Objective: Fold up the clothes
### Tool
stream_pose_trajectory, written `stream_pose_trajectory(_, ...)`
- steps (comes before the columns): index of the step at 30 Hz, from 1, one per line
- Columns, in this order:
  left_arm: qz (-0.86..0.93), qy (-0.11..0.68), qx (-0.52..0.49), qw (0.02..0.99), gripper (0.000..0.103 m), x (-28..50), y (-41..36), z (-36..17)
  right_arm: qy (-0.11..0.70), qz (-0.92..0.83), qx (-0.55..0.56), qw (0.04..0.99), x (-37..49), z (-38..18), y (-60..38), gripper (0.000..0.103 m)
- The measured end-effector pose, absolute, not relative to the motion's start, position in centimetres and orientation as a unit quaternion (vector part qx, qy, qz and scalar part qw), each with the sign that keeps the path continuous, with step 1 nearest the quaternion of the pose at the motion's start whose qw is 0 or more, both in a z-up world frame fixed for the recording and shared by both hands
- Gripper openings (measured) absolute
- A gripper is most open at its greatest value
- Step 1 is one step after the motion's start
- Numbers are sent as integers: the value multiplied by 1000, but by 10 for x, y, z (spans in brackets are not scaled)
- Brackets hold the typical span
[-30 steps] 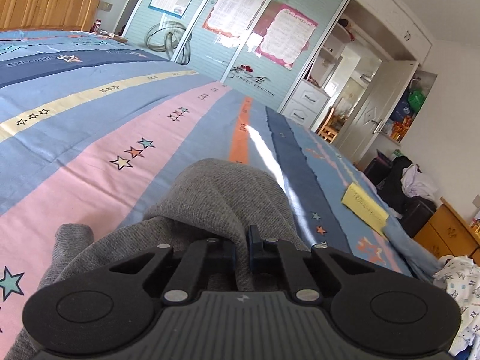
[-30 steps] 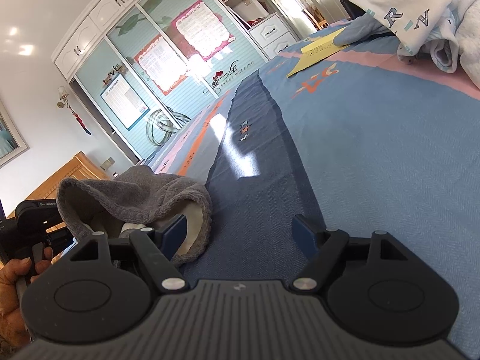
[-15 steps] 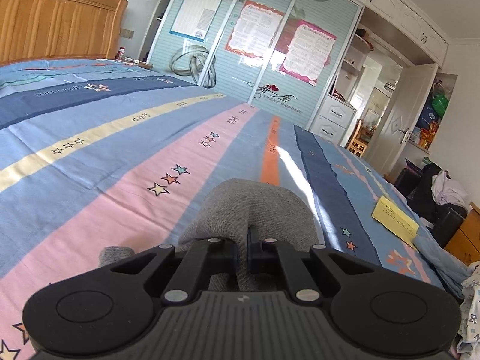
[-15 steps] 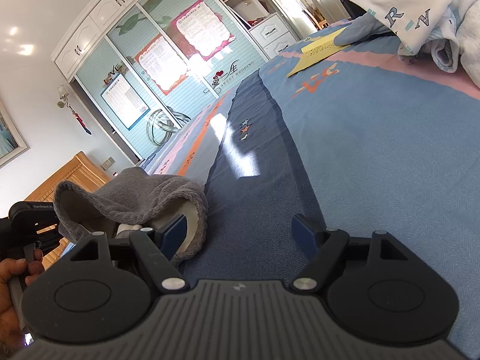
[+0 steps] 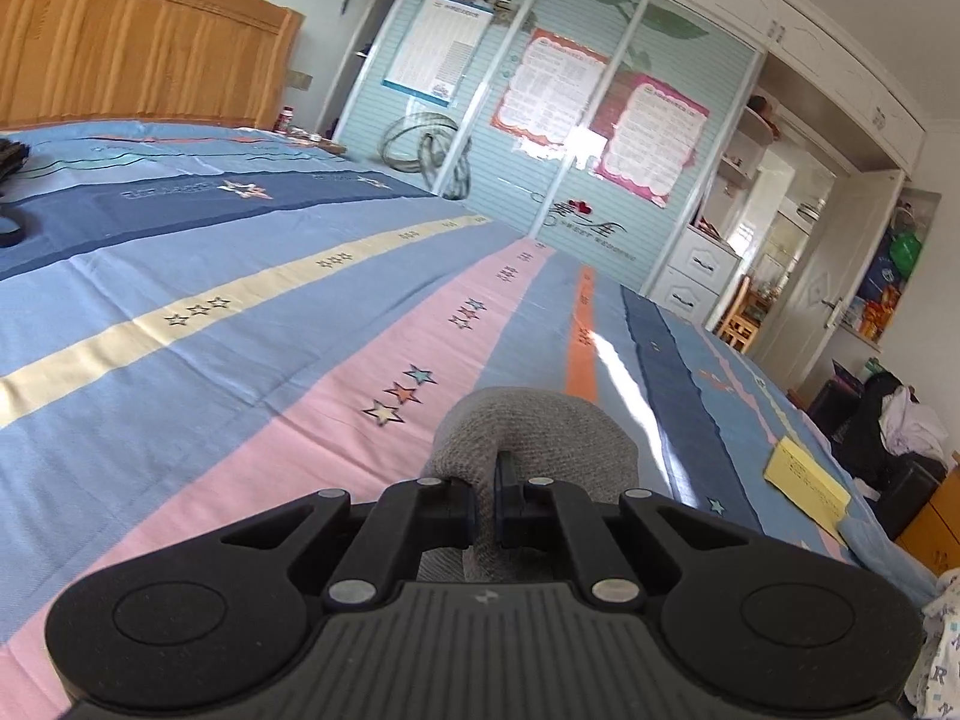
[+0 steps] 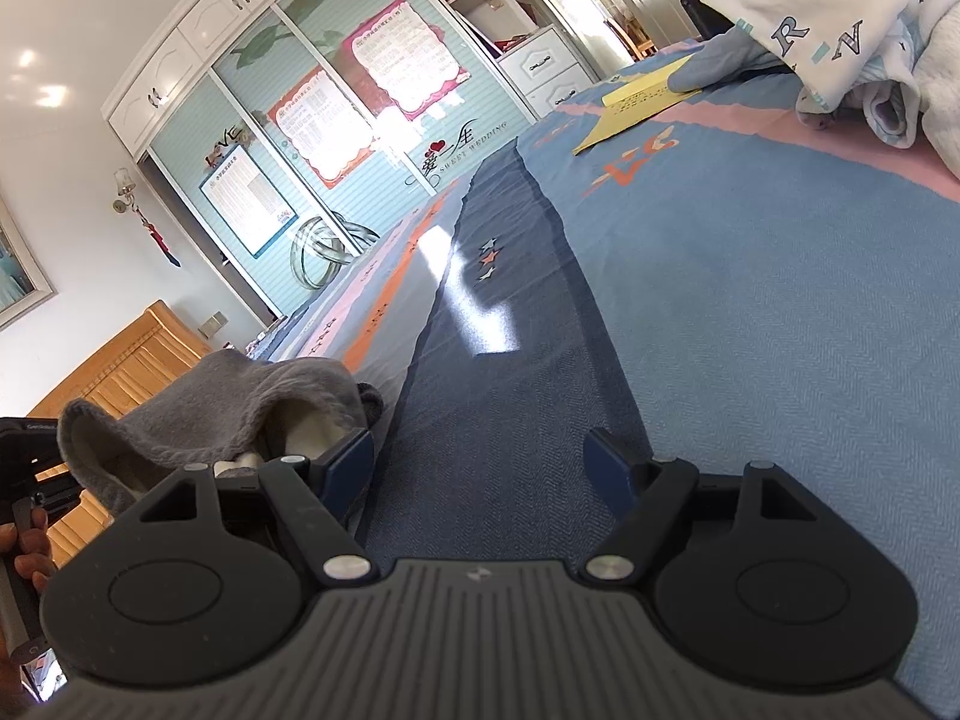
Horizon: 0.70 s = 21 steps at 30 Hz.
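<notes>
One grey knitted garment (image 5: pixel 534 420) is in play, bunched into a rounded hump over the striped blue, pink and cream bedspread (image 5: pixel 252 324). The left gripper (image 5: pixel 485 507) has its jaws pressed together on a fold of that grey knit, the cloth rising in front of the black fingers and hanging below them. From the right wrist view the same garment (image 6: pixel 240 396) shows a pale inner lining and sits lifted at the left edge, with a hand (image 6: pixel 24 546) wrapped round the left tool's handle; only part of that hand shows.

The right gripper (image 6: pixel 483 468) points low across the dark blue stripe of the bedspread (image 6: pixel 750 312), jaws standing wide apart with nothing between them; its left blue-padded finger lies just beside the garment, and contact cannot be judged.

One yellow sheet of paper (image 6: pixel 645 99) lies farther along the bed, partly under a blue fold. One heap of white letter-printed clothing (image 6: pixel 840 18) is cut off by the frame at upper right.
</notes>
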<state>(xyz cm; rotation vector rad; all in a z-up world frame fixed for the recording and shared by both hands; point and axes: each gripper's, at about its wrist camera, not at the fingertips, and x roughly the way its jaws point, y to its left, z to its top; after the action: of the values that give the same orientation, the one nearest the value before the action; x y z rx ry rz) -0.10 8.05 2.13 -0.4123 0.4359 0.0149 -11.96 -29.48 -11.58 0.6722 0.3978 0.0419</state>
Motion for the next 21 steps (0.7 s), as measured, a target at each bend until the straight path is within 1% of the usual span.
stream_pose_trajectory(7,41,235,-225,945,4,1,120,10,200,9,312,929,-118,-113,-288,78)
stream_pose_trajectory(14,66,260,-228,936,4,10,137,-4,210,-7,284,936,-116,-109,-278,78)
stream_pose_trajectory(19,70,269,-223,934,4,14,141,-11,220,-45,207,952,-118,-95,-249,81)
stream_pose_trajectory(21,70,272,-218,935,4,15,140,-13,194,-35,162,967,-125,-81,-228,81)
